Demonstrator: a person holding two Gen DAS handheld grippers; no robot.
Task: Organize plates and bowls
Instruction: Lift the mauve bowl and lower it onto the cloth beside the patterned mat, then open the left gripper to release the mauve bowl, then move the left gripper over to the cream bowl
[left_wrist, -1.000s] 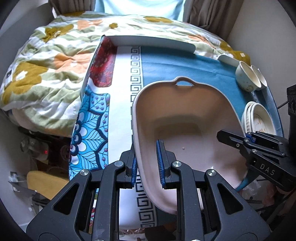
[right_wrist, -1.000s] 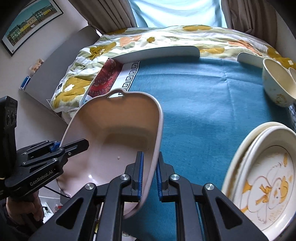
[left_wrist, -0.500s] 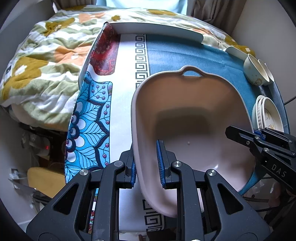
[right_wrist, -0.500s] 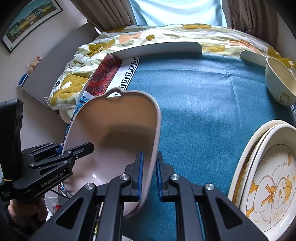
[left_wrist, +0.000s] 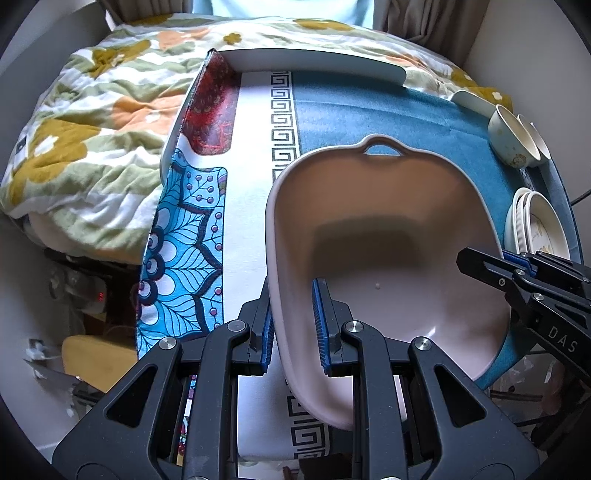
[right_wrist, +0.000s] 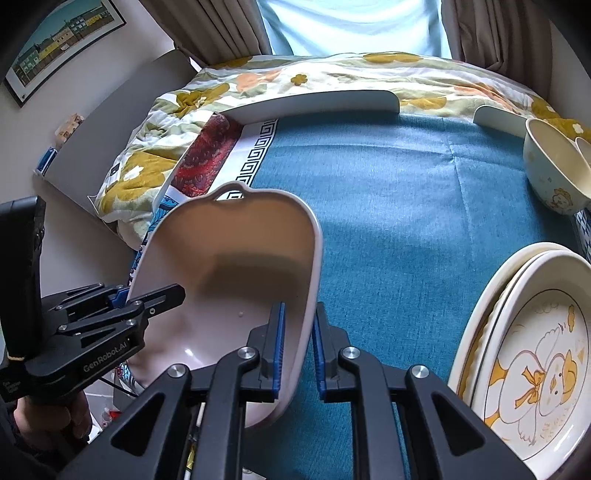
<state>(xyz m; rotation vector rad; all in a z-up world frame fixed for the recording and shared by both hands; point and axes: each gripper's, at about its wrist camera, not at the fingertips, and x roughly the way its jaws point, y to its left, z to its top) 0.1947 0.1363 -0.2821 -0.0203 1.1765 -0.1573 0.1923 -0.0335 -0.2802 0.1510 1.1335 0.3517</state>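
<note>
Lifted higher since a second ago, the pink basin (left_wrist: 388, 236) hangs tilted above the blue-clothed table (right_wrist: 399, 192), left gripper (left_wrist: 293, 325) and right gripper (right_wrist: 297, 350) fingers clamping opposite rims, beside stacked plates (right_wrist: 532, 354).

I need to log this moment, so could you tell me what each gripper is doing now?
Left gripper: closed on the left rim of the basin.
Right gripper: closed on the basin's right rim.
</note>
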